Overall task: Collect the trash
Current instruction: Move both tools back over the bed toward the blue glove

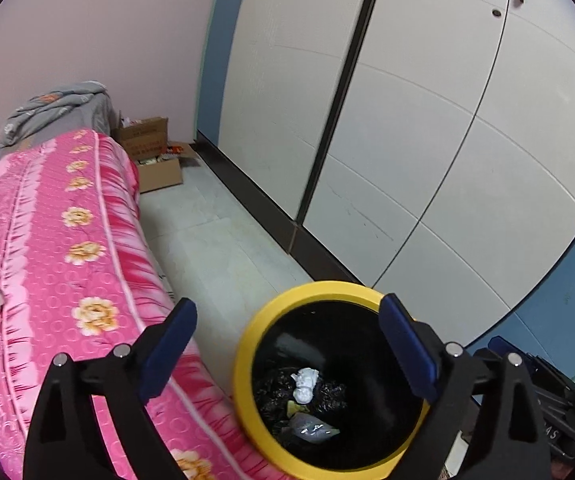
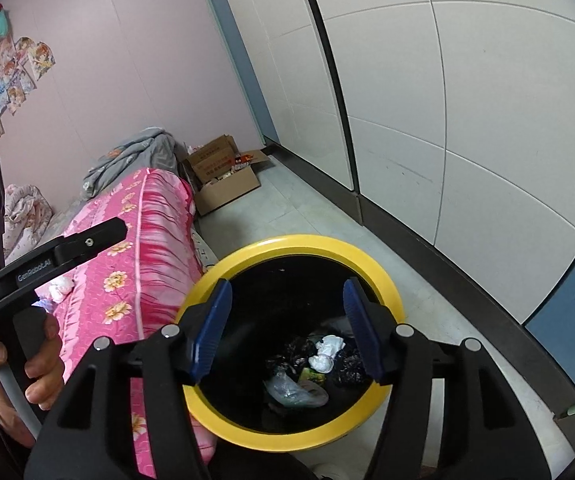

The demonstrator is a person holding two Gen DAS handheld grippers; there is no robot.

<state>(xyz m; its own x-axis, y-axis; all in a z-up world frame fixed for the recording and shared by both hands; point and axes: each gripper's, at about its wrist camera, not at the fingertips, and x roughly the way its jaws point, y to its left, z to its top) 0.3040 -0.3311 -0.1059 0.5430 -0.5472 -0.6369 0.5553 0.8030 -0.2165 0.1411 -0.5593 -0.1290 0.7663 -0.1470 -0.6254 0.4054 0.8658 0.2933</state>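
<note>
While right tool [image 2: 287, 330] gapes, bin [image 2: 295, 242] lies beneath

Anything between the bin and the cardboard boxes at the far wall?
Only bare floor between the yellow-rimmed bin and the cardboard boxes, clearest in the right wrist view.

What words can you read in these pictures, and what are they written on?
"GenRobot.AI": white letters on the black body of the left gripper, seen from the right wrist.
Red print on the cardboard box by the bed: too blurred to read.
White letters on the black gear at the lower right of the left wrist view: too unclear to read.
</note>
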